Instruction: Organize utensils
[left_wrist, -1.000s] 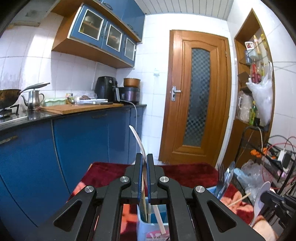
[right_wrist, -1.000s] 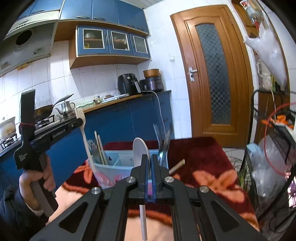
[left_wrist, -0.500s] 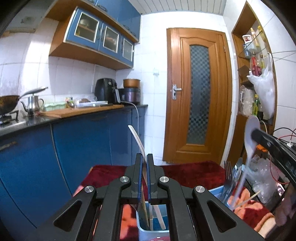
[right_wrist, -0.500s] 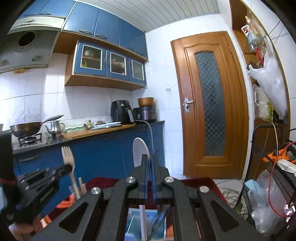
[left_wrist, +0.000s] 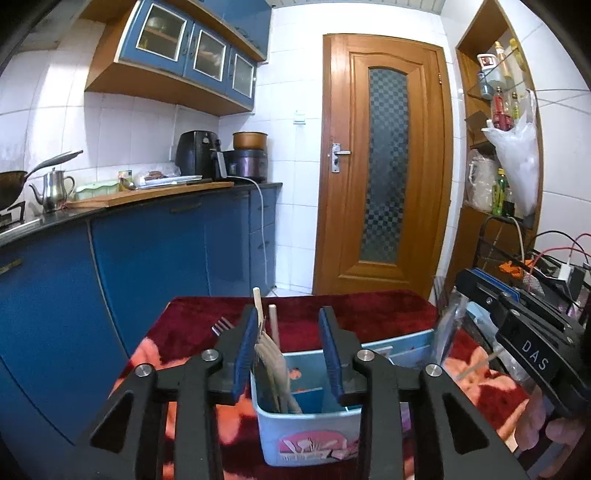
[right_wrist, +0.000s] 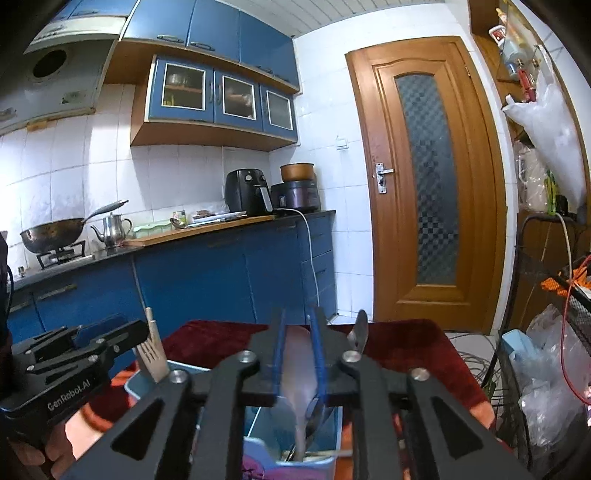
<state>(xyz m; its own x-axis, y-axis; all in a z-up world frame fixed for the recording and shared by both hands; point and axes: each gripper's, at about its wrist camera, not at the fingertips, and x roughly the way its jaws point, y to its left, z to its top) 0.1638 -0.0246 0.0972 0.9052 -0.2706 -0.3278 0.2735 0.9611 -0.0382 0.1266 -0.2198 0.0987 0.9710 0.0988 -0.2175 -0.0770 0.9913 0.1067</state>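
A light blue organizer box with compartments stands on the red floral cloth. My left gripper hangs over its left compartment. Its jaws are opening, and wooden forks stand in the box, leaning by the left pad with nothing pressing on them. My right gripper is over the box, its jaws opening. A blurred white spoon stands loose between them, its handle down in the box. Metal spoons stand in the right compartment. Each gripper shows in the other's view: the right one, the left one.
Blue kitchen cabinets and a counter with a kettle run along the left. A wooden door is straight ahead. A shelf and a wire rack with cables crowd the right side.
Both grippers were shut, the left on a wooden fork, the right on the white spoon. Both came down over the box and their jaws have parted, leaving the utensils in it.
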